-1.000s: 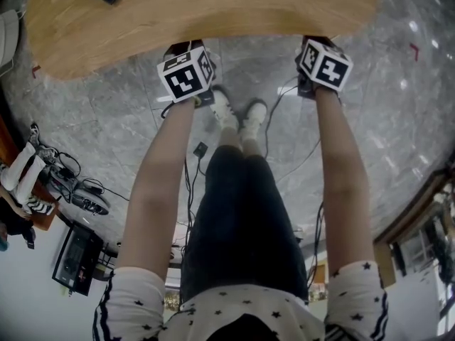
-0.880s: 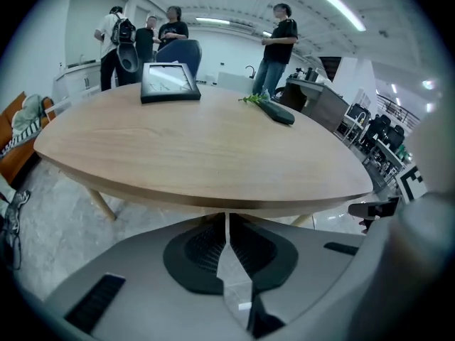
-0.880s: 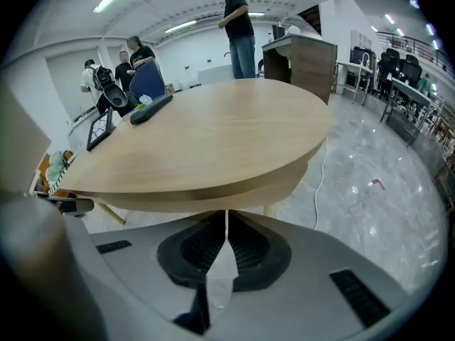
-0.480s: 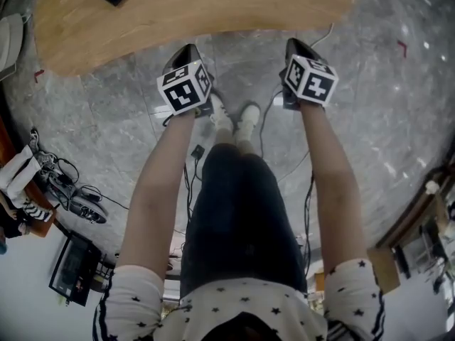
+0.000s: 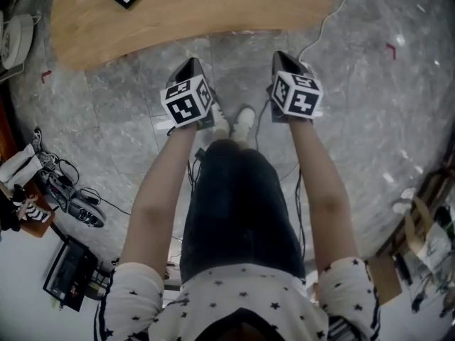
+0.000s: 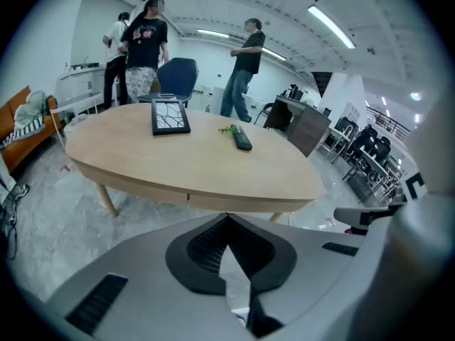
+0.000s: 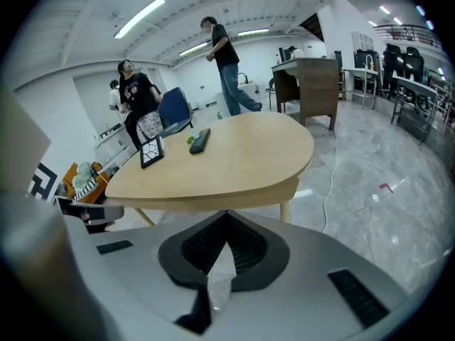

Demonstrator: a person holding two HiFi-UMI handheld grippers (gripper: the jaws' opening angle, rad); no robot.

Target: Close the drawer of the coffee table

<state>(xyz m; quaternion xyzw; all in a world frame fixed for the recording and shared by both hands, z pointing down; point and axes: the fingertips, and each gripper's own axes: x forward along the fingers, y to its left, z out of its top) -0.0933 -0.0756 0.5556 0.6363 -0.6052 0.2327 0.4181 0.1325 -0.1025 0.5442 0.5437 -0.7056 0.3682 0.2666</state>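
1. The room was an open office with a grey marble floor. Desks and chairs stood along the far side, and several people stood behind a blue chair.
2. The coffee table, a rounded light-wood top on slim legs, stood ahead of the person's shoes, with bare floor between them.
3. The drawer front lay in the table's near edge. The left gripper view showed only a thin vertical seam there, and the band looked flush. From the head view nothing stuck out past the tabletop.
4. The left gripper was held off the table over the floor, its jaws brought together on nothing. Past its tips only the table edge showed.
5. The right gripper hung beside it at a similar height. It was likewise pinched tight and empty, and well apart from the table.
6. On the tabletop sat a black picture frame and a dark remote control, with a small green thing just beside the remote; what it was could not be made out.
7. Judged from this, the closing push looked finished and the step in hand was standing clear. Any next move called only for checking that the front sat fully home. If a gap remained, it would need a level push with closed tips on the drawer face.
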